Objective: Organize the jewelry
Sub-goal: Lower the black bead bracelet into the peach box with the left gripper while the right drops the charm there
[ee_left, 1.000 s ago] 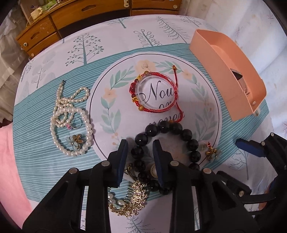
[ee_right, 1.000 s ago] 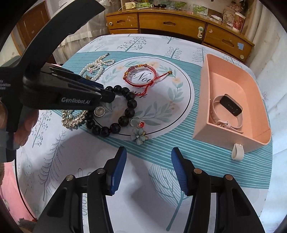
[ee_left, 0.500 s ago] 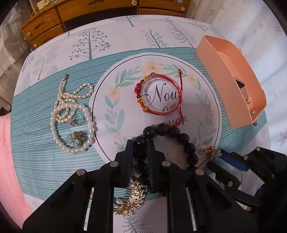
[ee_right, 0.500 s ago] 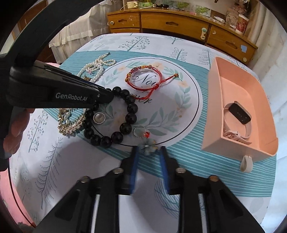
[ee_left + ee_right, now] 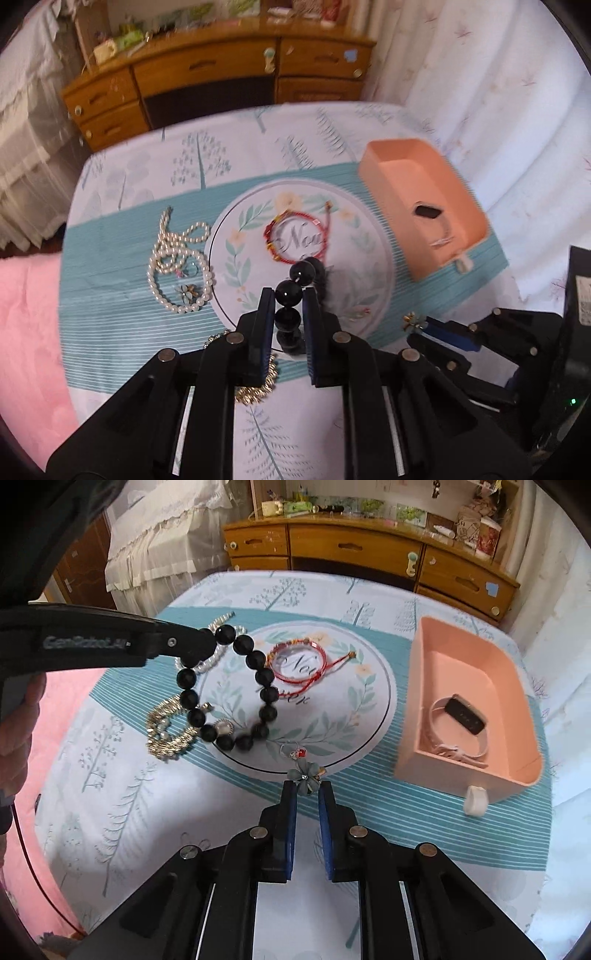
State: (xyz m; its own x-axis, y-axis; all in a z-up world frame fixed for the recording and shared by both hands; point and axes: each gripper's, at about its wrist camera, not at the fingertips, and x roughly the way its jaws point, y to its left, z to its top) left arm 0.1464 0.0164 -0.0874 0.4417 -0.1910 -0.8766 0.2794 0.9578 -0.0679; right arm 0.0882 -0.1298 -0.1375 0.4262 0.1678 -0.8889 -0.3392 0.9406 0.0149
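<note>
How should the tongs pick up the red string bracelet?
Grip the red string bracelet on its thin cord rim, coming straight down from above with one finger inside the loop and one outside. It lies flat and open on the tablecloth, so there is no raised side to pinch. The loose tail would likely slip.

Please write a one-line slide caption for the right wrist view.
Left gripper lifts black bead bracelet; right gripper pinches flower earring.

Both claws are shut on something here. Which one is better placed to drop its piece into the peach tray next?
Probably the right claw. It pinches the small flower piece close to the peach tray. The left claw holds the black bead bracelet over the far side of the cloth.
</note>
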